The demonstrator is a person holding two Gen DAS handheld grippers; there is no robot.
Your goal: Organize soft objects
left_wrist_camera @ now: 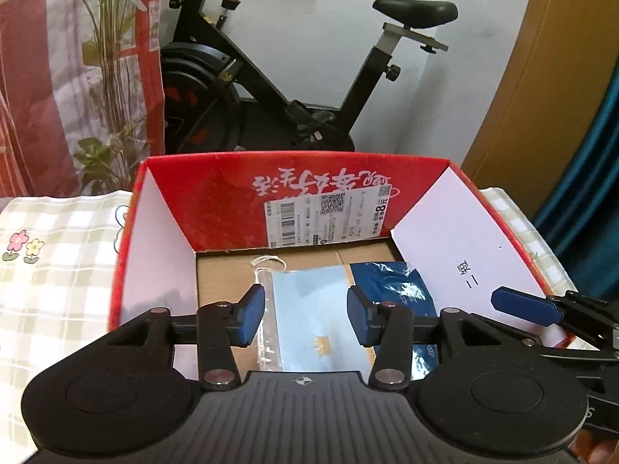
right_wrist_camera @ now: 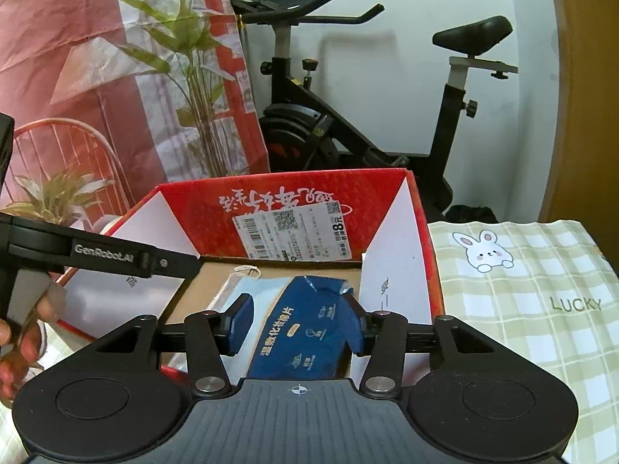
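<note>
A red cardboard box (left_wrist_camera: 216, 193) with its flaps open stands on the table; it also shows in the right wrist view (right_wrist_camera: 387, 189). Inside lie a light blue packet in clear plastic (left_wrist_camera: 309, 317) and a dark blue packet (left_wrist_camera: 394, 282). In the right wrist view the dark blue packet (right_wrist_camera: 309, 328) lies partly over the light blue one (right_wrist_camera: 251, 290). My left gripper (left_wrist_camera: 305, 317) is open and empty above the light blue packet. My right gripper (right_wrist_camera: 300, 324) is open and empty above the dark blue packet. One right fingertip (left_wrist_camera: 522, 305) shows in the left wrist view.
A green checked tablecloth (right_wrist_camera: 522, 309) with a rabbit print covers the table around the box. Behind stand an exercise bike (left_wrist_camera: 271, 89), a potted plant (right_wrist_camera: 193, 77) and a red-and-white curtain (left_wrist_camera: 35, 77). A wooden panel (left_wrist_camera: 541, 96) is at the right.
</note>
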